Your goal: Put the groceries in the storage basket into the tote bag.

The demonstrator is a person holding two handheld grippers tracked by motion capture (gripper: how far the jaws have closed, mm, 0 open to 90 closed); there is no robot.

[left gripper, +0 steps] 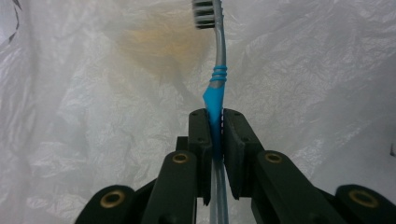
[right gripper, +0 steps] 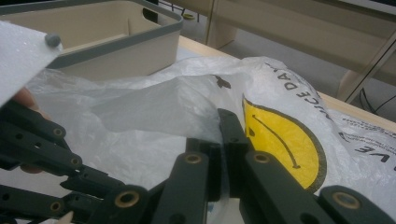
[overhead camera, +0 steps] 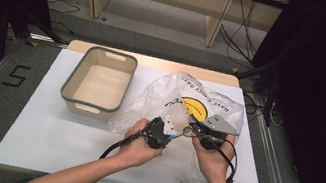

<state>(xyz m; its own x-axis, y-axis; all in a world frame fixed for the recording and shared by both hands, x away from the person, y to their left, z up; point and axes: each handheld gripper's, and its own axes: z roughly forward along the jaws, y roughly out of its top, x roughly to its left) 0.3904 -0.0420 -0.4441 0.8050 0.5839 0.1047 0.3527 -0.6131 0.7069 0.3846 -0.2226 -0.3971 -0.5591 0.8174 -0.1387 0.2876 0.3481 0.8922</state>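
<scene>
A toothbrush (left gripper: 217,79) with a clear handle, blue grip and dark-and-white bristles stands upright between the jaws of my left gripper (left gripper: 215,122), which is shut on its blue grip. Its head points into a crinkled clear plastic bag (left gripper: 93,116). In the high view the bag (overhead camera: 160,96), printed with a yellow smiley face (overhead camera: 194,106), lies at the table's middle right. My left gripper (overhead camera: 175,133) meets it from the left. My right gripper (right gripper: 223,133) is shut on a fold of the bag's edge (right gripper: 154,109), close beside the left one (right gripper: 42,144).
An empty beige bin with a grey rim (overhead camera: 74,72) stands on the white table (overhead camera: 43,126) at the back left, just left of the bag. It also shows in the right gripper view (right gripper: 116,44). Wooden furniture legs and cables lie beyond the table's far edge.
</scene>
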